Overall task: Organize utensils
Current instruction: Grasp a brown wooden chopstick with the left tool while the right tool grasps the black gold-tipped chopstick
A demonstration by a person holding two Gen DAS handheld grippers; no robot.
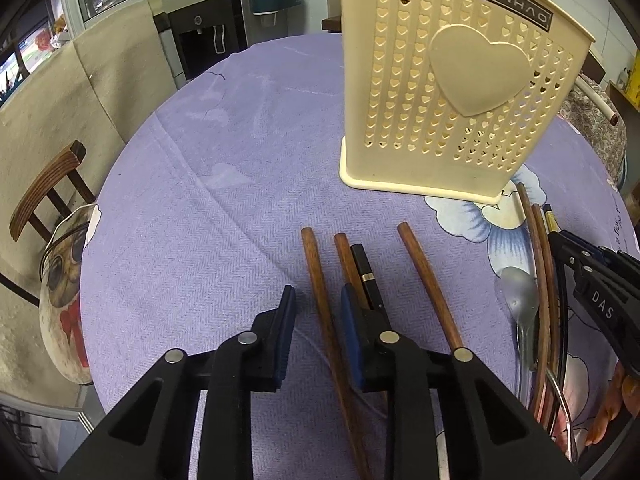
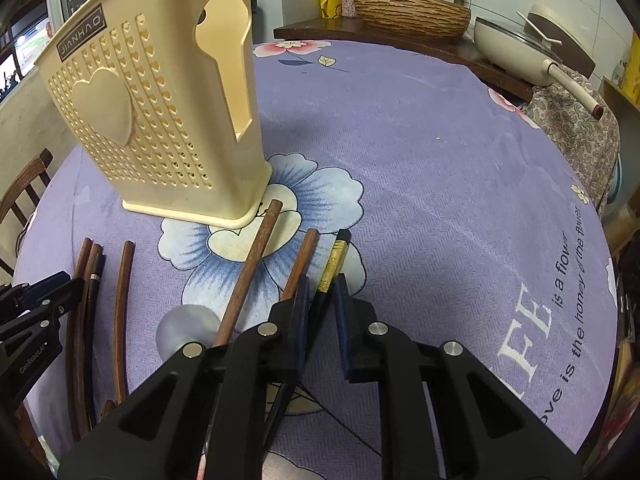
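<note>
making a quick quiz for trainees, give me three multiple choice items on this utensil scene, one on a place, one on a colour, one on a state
1. Where does the cream utensil holder stand?
A. upright on the purple tablecloth
B. on the wooden chair
C. lying on its side by the pan

2. What colour is the band on the black chopstick between the right gripper's fingers?
A. red
B. gold
C. green

3. What is the state of the left gripper?
A. shut on a spoon
B. open, a brown chopstick lying between its fingers
C. shut on the holder

Answers:
1 A, its base sits flat on the cloth, at the printed flower.
2 B, a gold patterned section shows near the chopstick's end.
3 B, a clear gap separates both blue pads from the stick on the cloth.
</note>
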